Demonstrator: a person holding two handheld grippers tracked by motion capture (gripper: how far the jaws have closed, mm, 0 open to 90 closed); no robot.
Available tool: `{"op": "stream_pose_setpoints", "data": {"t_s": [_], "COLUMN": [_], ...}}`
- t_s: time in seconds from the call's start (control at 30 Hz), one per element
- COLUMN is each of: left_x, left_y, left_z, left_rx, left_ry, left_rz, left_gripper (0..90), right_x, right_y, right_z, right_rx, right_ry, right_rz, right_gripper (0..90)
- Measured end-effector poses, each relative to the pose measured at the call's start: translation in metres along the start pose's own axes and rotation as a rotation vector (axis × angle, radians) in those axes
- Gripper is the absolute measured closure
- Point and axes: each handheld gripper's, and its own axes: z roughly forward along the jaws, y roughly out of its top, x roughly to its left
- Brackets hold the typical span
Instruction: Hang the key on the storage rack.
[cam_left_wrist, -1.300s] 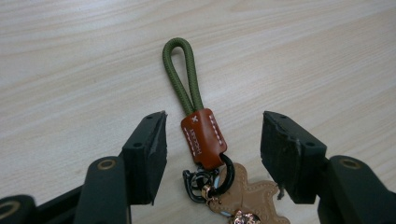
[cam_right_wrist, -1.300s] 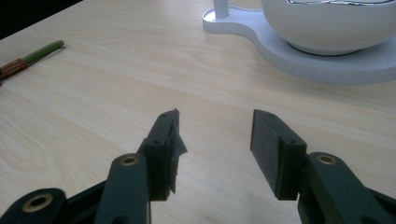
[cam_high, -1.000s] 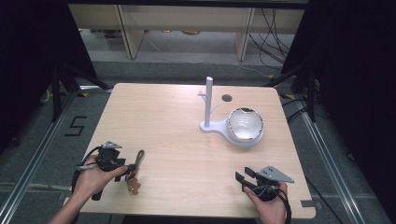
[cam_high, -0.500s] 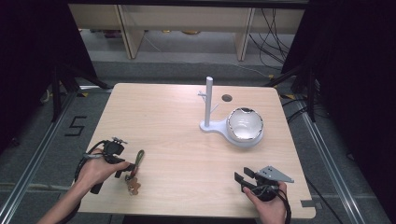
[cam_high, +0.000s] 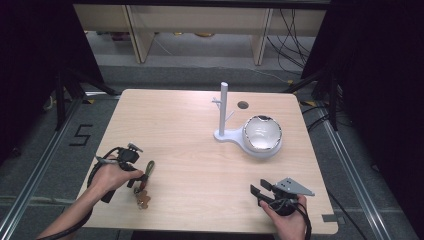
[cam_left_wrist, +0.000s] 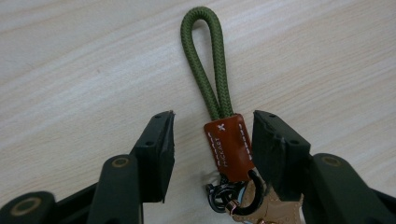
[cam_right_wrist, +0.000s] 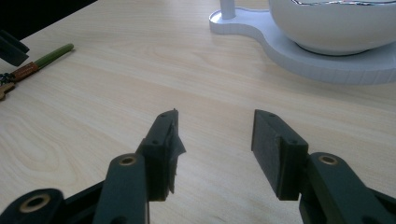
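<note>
Left gripper (cam_left_wrist: 212, 140) jaws closing around keychain (cam_left_wrist: 229, 144), not yet gripping.

On the grey floor (cam_high: 47, 150) left of the pale wooden surface (cam_high: 190, 150), a black taped figure "5" (cam_high: 80, 135). Along the brown leather tab (cam_left_wrist: 229, 145) of the keyring with the olive-green cord loop (cam_left_wrist: 208, 60), a small white cross and a line of small white lettering, too fine to read for certain. Otherwise no legible writing.
</note>
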Motion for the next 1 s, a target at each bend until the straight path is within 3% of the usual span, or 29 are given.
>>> {"op": "stream_pose_setpoints", "data": {"t_s": [0.2, 0.33, 0.43, 0.5, 0.53, 0.77, 0.8, 0.87, 1.0], "left_x": [-0.005, -0.008, -0.009, -0.008, -0.009, -0.011, -0.011, -0.014, -0.018], "left_y": [0.002, 0.003, 0.002, 0.003, 0.003, 0.003, 0.002, 0.001, -0.001], "left_z": [0.006, 0.012, 0.014, 0.015, 0.015, 0.016, 0.016, 0.015, 0.014], "left_rx": [0.028, 0.057, 0.063, 0.065, 0.069, 0.067, 0.07, 0.078, 0.081], "left_ry": [0.003, 0.008, 0.014, 0.016, 0.017, 0.034, 0.05, 0.071, 0.07], "left_rz": [0.007, 0.016, -0.004, 0.017, -0.002, 0.005, 0.043, 0.049, 0.068], "left_gripper": [49.9, 52.7, 54.3, 55.0, 55.3, 60.3, 62.0, 65.4, 70.2], "right_x": [0.001, 0.002, 0.003, 0.003, 0.003, 0.004, 0.004, 0.003, 0.003], "right_y": [0.0, -0.001, 0.0, 0.0, 0.0, 0.0, 0.0, 0.001, 0.0], "right_z": [0.0, 0.001, 0.002, 0.002, 0.002, 0.003, 0.003, 0.001, 0.001], "right_rx": [0.003, 0.0, -0.002, -0.002, -0.002, -0.007, -0.009, -0.002, -0.009], "right_ry": [0.014, -0.003, 0.008, 0.009, 0.01, 0.02, 0.021, -0.004, 0.001], "right_rz": [0.002, -0.003, 0.001, 0.0, 0.001, 0.004, 0.002, -0.017, -0.018], "right_gripper": [51.8, 51.6, 51.3, 51.2, 51.1, 50.8, 50.8, 50.7, 50.6]}}
